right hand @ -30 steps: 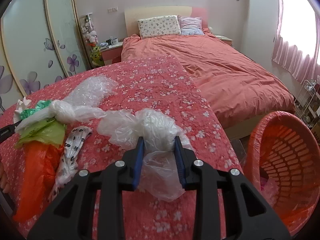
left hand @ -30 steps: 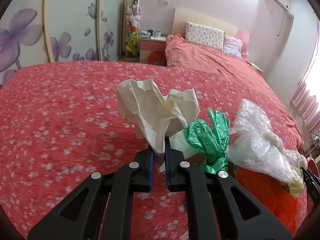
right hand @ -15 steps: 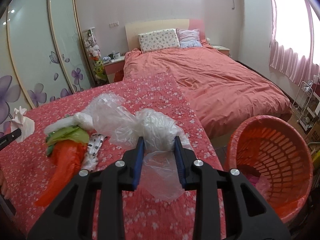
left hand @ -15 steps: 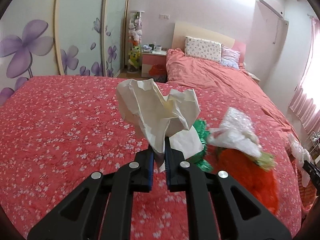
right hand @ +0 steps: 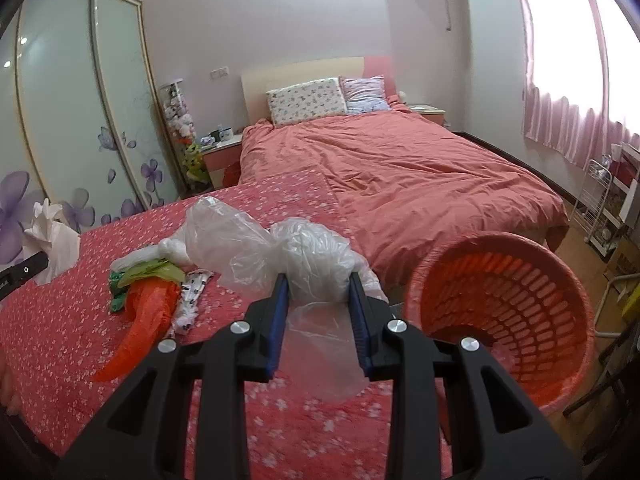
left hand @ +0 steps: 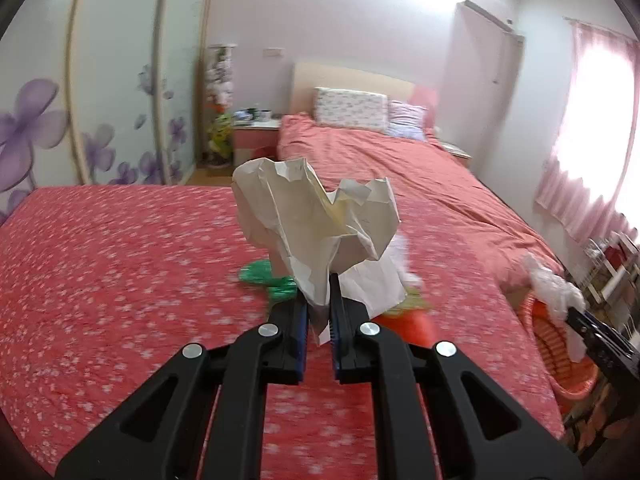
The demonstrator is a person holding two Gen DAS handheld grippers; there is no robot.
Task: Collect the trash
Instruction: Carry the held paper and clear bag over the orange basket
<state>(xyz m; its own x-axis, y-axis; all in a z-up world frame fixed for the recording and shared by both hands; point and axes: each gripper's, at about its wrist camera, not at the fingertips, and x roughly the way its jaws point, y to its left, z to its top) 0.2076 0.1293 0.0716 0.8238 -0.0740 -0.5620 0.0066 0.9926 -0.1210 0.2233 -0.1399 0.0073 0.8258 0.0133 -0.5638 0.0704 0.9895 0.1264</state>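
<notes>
In the left wrist view, the left gripper (left hand: 319, 308) is clamped on a crumpled white paper (left hand: 316, 224), whose lower edge is pinched between the 2 blue-padded fingers (left hand: 301, 334) while the bulk of it fans out above and ahead of the tips. The paper is held up above the red floral bedspread (left hand: 120, 272). Behind it, a green plastic bag (left hand: 260, 276) and an orange plastic bag (left hand: 404, 324) lie on the bedspread, both blurred and mostly hidden by the paper and the fingers. At the right edge, the right gripper (left hand: 576, 310) enters the frame with a clear plastic bag (left hand: 554, 288) at its tip, over the rim of the orange laundry basket (left hand: 556, 352), which is partly cut off.

In the right wrist view, the right gripper (right hand: 318, 300) squeezes the wadded clear plastic bag (right hand: 304, 256) between its 2 fingers, with loose film hanging below and spreading to the left. The orange laundry basket (right hand: 504, 312) stands just to the right of the gripper, beside the bedspread's edge (right hand: 328, 412), its far side running out of frame. On the bedspread to the left lies a pile: the orange plastic bag (right hand: 144, 312), the green plastic bag (right hand: 116, 292), a yellow-green bag (right hand: 152, 270) and a spotted white wrapper (right hand: 190, 304). The left gripper's tip shows at the left edge holding the crumpled white paper (right hand: 52, 240), its jaws too cut off to make out.
</notes>
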